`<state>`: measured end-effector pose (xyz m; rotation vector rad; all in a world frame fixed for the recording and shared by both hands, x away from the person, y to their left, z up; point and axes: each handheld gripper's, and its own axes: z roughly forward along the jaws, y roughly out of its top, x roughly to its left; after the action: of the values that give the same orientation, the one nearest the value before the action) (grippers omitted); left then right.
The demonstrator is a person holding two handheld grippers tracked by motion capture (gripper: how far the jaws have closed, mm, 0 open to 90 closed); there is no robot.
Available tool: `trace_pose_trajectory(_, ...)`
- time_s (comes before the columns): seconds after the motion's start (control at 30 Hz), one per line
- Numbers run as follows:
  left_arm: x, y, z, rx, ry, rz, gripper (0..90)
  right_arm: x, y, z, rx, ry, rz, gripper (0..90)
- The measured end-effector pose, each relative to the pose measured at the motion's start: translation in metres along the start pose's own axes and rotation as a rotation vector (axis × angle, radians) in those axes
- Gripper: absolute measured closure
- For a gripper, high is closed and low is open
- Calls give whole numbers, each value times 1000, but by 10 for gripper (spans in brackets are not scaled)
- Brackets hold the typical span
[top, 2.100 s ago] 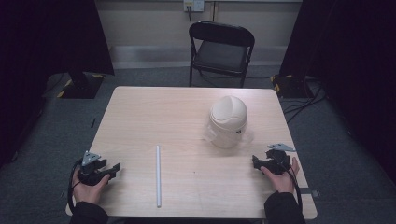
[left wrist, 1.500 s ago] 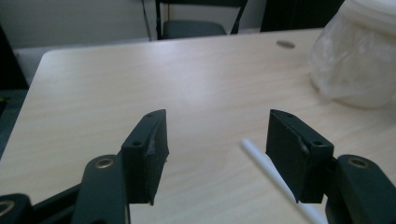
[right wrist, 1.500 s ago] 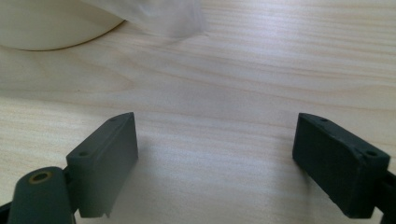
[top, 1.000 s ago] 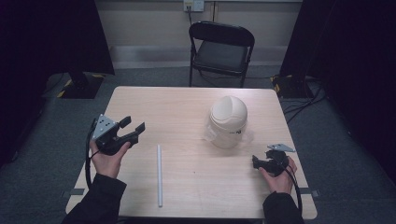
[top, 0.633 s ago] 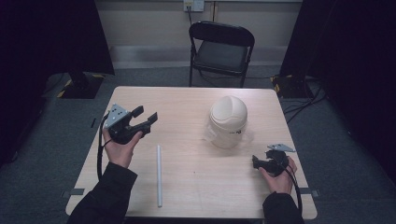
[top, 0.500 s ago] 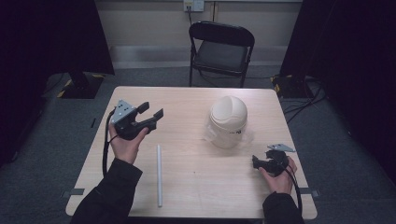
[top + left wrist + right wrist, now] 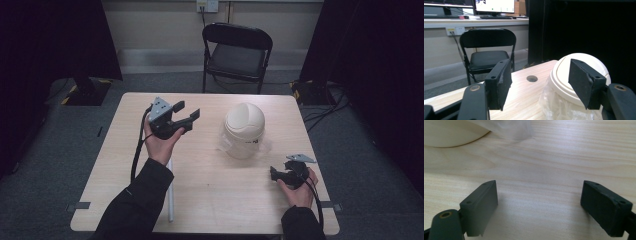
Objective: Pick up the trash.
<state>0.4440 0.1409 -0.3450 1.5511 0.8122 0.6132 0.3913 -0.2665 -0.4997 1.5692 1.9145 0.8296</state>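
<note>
On the table point(image 7: 120, 165), the cream domed container point(image 7: 244, 129) in its clear plastic wrap sat toward one o'clock from the centre. My left gripper point(image 7: 186, 115), raised off the wood with jaws apart and empty, had it at about three o'clock, near but not touching. My right gripper point(image 7: 274, 174), resting low at five o'clock, also spread and empty, was farther. The white rod point(image 7: 170, 200) lay lengthwise, twelve to six.

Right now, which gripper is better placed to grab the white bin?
Left. The left gripper is raised, open and aimed at the bin. The right gripper rests low on the table.
</note>
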Motion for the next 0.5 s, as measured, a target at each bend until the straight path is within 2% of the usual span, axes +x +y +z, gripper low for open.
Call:
trace_pose_trajectory(0.07,-2,0,4,-3,-1,-3,349,0,0,0,0,0,0,136)
trace_pose_trajectory(0.1,-5,0,13,6,-16,5,348,0,0,0,0,0,0,136)
trace_pose_trajectory(0.23,-12,-2,32,19,-29,2,346,0,0,0,0,0,0,136)
trace_pose_trajectory(0.27,-12,-2,32,19,-29,2,347,0,0,0,0,0,0,136)
trace_pose_trajectory(0.3,-16,-4,40,24,-35,-13,346,0,0,0,0,0,0,136)
trace_pose_trajectory(0.33,-16,-4,40,24,-35,-13,346,0,0,0,0,0,0,136)
trace_pose_trajectory(0.37,-20,-6,50,36,-46,1,346,0,0,0,0,0,0,136)
trace_pose_trajectory(0.4,-20,-6,50,36,-46,1,346,0,0,0,0,0,0,136)
trace_pose_trajectory(0.5,-29,-12,67,61,-69,3,345,0,0,0,0,0,0,136)
